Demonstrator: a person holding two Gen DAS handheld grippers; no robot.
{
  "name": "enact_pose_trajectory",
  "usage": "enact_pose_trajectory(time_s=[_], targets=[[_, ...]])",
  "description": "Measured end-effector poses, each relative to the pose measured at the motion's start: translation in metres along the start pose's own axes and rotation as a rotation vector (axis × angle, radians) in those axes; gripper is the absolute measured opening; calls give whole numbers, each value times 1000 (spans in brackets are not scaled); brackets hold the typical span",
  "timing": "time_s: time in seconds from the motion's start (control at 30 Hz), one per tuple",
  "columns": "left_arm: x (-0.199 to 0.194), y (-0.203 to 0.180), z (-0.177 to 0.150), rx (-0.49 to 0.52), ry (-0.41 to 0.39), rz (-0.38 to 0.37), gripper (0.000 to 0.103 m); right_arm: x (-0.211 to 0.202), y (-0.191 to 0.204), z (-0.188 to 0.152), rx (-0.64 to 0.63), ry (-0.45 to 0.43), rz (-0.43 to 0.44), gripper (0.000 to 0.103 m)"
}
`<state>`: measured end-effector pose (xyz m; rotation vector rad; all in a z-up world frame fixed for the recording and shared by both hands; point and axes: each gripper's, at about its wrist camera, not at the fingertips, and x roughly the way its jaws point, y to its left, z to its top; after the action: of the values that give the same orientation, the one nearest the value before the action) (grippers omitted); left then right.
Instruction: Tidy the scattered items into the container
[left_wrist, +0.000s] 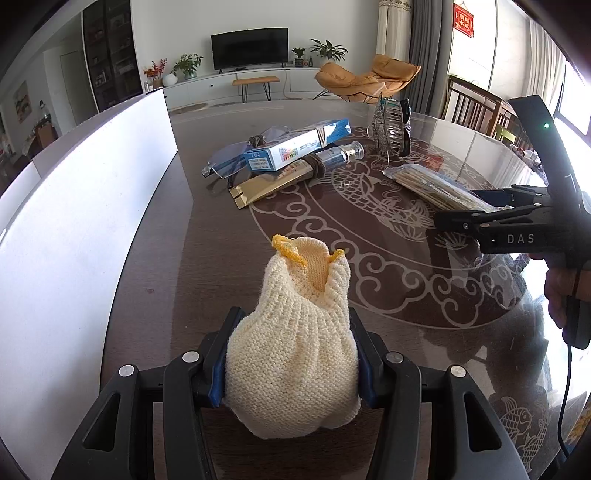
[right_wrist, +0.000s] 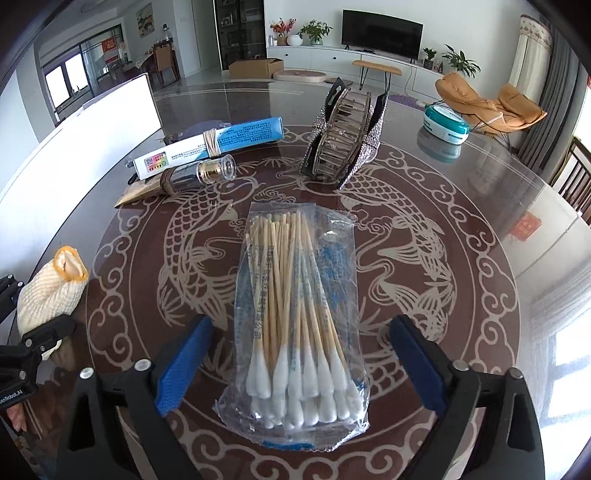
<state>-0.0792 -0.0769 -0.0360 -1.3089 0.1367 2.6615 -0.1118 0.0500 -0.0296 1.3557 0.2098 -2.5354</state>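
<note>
The left gripper (left_wrist: 291, 354) is clenched on a cream knitted pouch (left_wrist: 295, 343), its blue pads pressing both sides of the bunched wool; the pouch's yellow-trimmed mouth points away from the camera and it is held above the table (left_wrist: 166, 229). Just left of the pouch, a white container (left_wrist: 85, 229) stands along the table's edge, and only its outer wall shows, so what lies inside it cannot be told.

The right gripper (right_wrist: 299, 362) is released, jaws spread wide, with a clear bag of cotton swabs (right_wrist: 295, 314) lying flat between them on the table's fish pattern, white tips toward the camera. Neither blue pad touches the bag. Blue printing runs along the bag, too small to read. In the left wrist view the right gripper's black body carries the letters "DAS".

Beyond the bag of swabs, toward the container, a small glass bottle with a gold collar (right_wrist: 207, 173) lies on its side, a brown band around it, touching a gold sachet (left_wrist: 269, 184). Just behind the bottle lies a blue-and-white box (right_wrist: 214, 142) wrapped with a rubber band, its print unreadable, and behind that a pair of glasses (left_wrist: 236, 151). Beyond the bag of swabs stands a large rhinestone hair claw (right_wrist: 343, 144), and farther right a teal-and-white round tin (right_wrist: 445, 122).
</note>
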Motion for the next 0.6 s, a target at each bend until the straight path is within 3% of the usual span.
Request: enact_pose_trajectory(time_s=[0.03, 0.1, 0.27, 0.57, 0.6], targets=[[0, 0, 0, 0, 0, 2, 54, -3, 2, 1, -7, -12, 3, 51], [0, -1, 0, -1, 0, 9, 54, -7, 4, -1, -3, -19, 4, 45], [-4, -5, -4, 0, -2, 32, 55, -24, 13, -25, -19, -38, 11, 44], [-33, -23, -42, -57, -6, 31, 53, -81, 35, -112, -58, -73, 28, 44], [-35, -26, -45, -59, -10, 38, 53, -82, 34, -115, -51, -77, 21, 50]])
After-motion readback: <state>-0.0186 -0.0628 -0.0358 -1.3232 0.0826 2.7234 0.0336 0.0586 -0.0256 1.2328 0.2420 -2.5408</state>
